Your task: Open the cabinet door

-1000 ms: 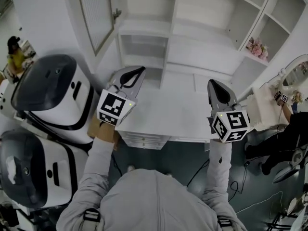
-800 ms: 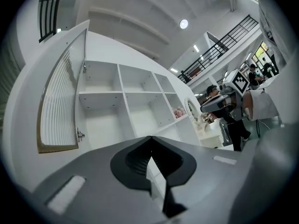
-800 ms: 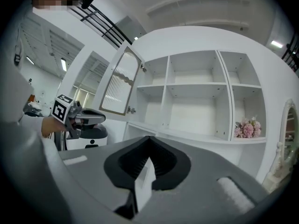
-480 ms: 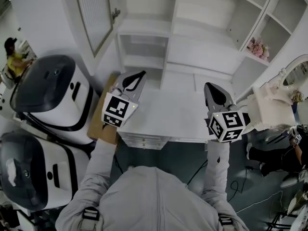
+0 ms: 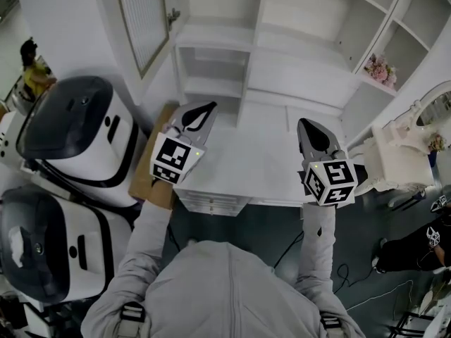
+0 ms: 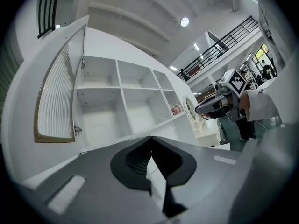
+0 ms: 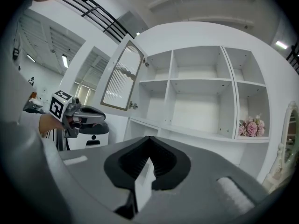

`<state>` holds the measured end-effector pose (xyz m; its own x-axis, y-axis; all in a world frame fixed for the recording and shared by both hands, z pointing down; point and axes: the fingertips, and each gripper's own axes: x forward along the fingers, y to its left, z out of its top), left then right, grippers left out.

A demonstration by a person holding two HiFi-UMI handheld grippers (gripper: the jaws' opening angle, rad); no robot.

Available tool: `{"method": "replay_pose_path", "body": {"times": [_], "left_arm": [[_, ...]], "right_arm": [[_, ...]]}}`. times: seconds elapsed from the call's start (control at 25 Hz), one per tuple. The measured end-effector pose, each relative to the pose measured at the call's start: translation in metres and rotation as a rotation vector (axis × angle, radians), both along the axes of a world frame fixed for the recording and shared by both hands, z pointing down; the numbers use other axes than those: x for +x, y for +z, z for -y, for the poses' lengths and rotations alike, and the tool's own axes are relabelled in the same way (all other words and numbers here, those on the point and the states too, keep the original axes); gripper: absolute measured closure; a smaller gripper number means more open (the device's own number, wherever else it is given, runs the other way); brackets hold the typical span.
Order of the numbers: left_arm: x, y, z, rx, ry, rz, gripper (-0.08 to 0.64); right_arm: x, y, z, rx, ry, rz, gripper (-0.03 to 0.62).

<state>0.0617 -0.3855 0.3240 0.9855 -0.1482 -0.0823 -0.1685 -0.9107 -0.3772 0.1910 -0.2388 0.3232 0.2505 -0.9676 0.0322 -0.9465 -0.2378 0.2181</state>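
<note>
Open cabinet door (image 5: 143, 20), up-left of closed left gripper (image 5: 205, 107), apparently untouched

You have the white-framed cabinet door (image 5: 143, 21), its ribbed panel seemingly glass, swung wide open left of the white shelf cabinet (image 5: 303, 76).

The head view looks steeply down from above the person's shoulders, close over the white desk top (image 5: 261, 164), with the tall white open-shelved cabinet (image 5: 303, 76) beyond. Each gripper view sits low behind its own jaws and faces level at those shelves: that on the left gripper (image 5: 208, 106) from the left, that on the right gripper (image 5: 307, 125) from the right. Both share the compartments, the open ribbed-glass door (image 6: 56, 101) and the pink flower bunch (image 7: 251, 126), and each catches the other gripper.
</note>
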Motion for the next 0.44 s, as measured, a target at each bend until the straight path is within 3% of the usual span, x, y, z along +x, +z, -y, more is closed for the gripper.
{"method": "replay_pose_path", "body": {"times": [0.44], "left_arm": [[-0.0017, 0.0035, -0.0036, -0.007, 0.009, 0.007, 0.543]], "right_arm": [[-0.0030, 0.0012, 0.0006, 0.001, 0.002, 0.009, 0.592]]}}
